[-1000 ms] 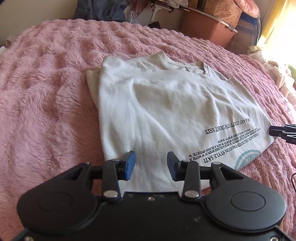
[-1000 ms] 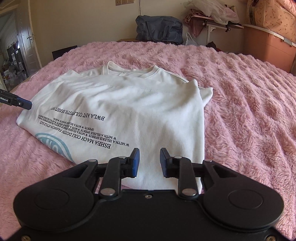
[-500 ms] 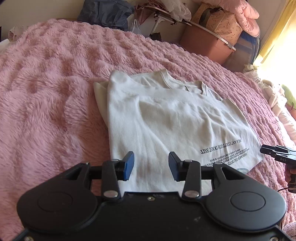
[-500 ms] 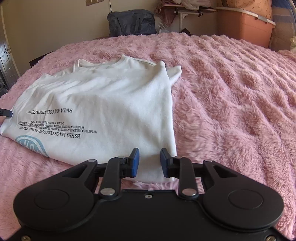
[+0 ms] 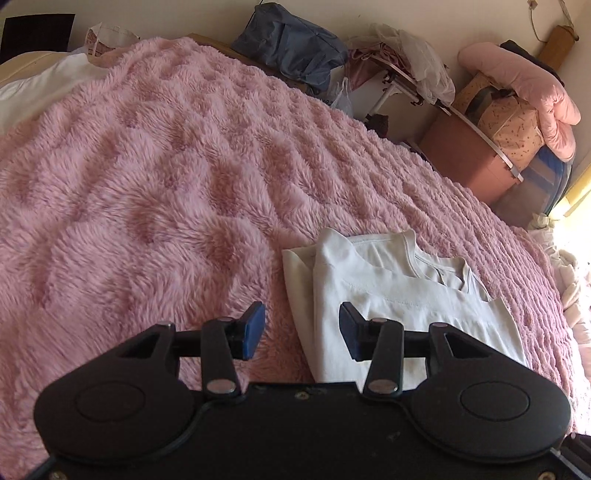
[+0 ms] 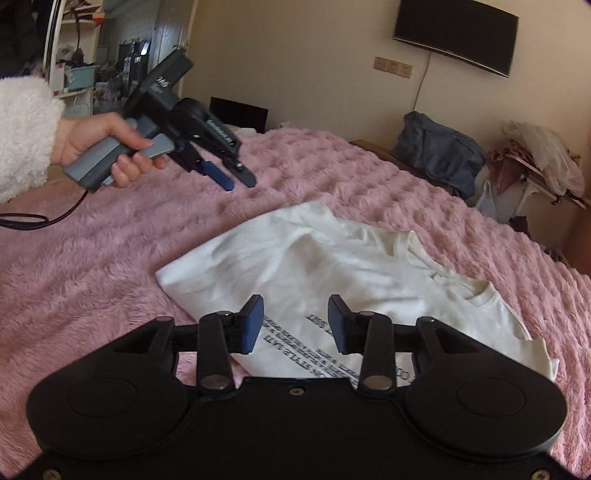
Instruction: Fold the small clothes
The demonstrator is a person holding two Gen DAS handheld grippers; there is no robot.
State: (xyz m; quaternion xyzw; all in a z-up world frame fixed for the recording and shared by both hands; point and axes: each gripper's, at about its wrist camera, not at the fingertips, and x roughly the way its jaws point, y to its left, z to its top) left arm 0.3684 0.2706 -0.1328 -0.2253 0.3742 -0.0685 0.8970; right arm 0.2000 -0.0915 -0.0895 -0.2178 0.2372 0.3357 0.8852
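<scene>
A white T-shirt point(image 5: 399, 295) with black lettering point(image 6: 295, 339) lies folded on the pink fluffy blanket point(image 5: 147, 192). My left gripper point(image 5: 302, 330) hovers over the blanket at the shirt's left edge. Its jaws are opening and nothing is between them. In the right wrist view the left gripper point(image 6: 239, 183) hangs in the air up and left of the T-shirt point(image 6: 314, 258), held by a hand point(image 6: 99, 144) in a white fluffy sleeve. My right gripper point(image 6: 296, 325) is above the printed end of the shirt, jaws opening, with nothing between its pads.
A blue-grey bag point(image 5: 291, 44) and a small rack of clothes point(image 5: 399, 62) stand beyond the bed's far edge. A brown storage box point(image 5: 469, 155) with a pink quilt point(image 5: 524, 85) is at the right. A dark screen point(image 6: 454, 33) hangs on the wall.
Both grippers have pulled away from the shirt and rolled, with jaws a little wider. The shirt has slid to the lower right in the left view. The left hand has come into the right view.
</scene>
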